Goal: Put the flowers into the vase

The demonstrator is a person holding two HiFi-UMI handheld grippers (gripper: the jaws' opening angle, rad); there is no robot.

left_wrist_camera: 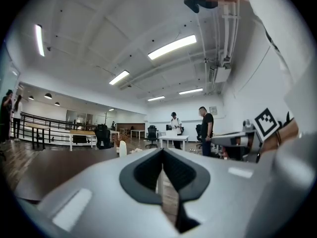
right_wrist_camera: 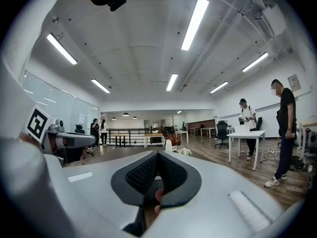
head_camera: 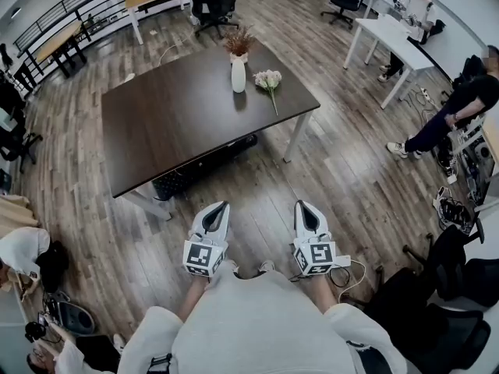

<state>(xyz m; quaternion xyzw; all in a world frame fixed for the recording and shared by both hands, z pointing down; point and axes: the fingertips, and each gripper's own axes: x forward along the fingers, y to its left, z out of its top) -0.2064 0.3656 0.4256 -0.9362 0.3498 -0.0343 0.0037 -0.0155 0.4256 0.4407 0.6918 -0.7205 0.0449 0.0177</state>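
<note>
Shirt: our own grey shirt (head_camera: 257, 322) fills the bottom of the head view, closest of all.
Left claw: the left claw (head_camera: 220, 206) is held level just ahead of the shirt, over the floor. In its own view the dark pads (left_wrist_camera: 148, 170) meet, so we note it closed, with nothing gripped.
Right claw: the right claw (head_camera: 302, 204) sits level beside the left one, a gap between them. It is closed too, pads (right_wrist_camera: 143, 175) together, holding nothing.
Floor: wood planks (head_camera: 351, 178) run from under both claws to the tabletop.
Tabletop: the dark tabletop (head_camera: 179, 123) stands well ahead of both claws.
Vase: the white vase (head_camera: 238, 75) stands upright near the tabletop's far edge, with brownish dried sprigs (head_camera: 239, 42) standing in it.
Flowers: the pale bunch of flowers (head_camera: 267, 79) lies flat on the tabletop just right of the vase, apart from it, stems pointing toward us. We see them well apart from either claw.
Bystanders: one person (head_camera: 460, 104) sits at the right edge, and another (head_camera: 417, 6) is at a white desk (head_camera: 386, 36) beyond.
</note>
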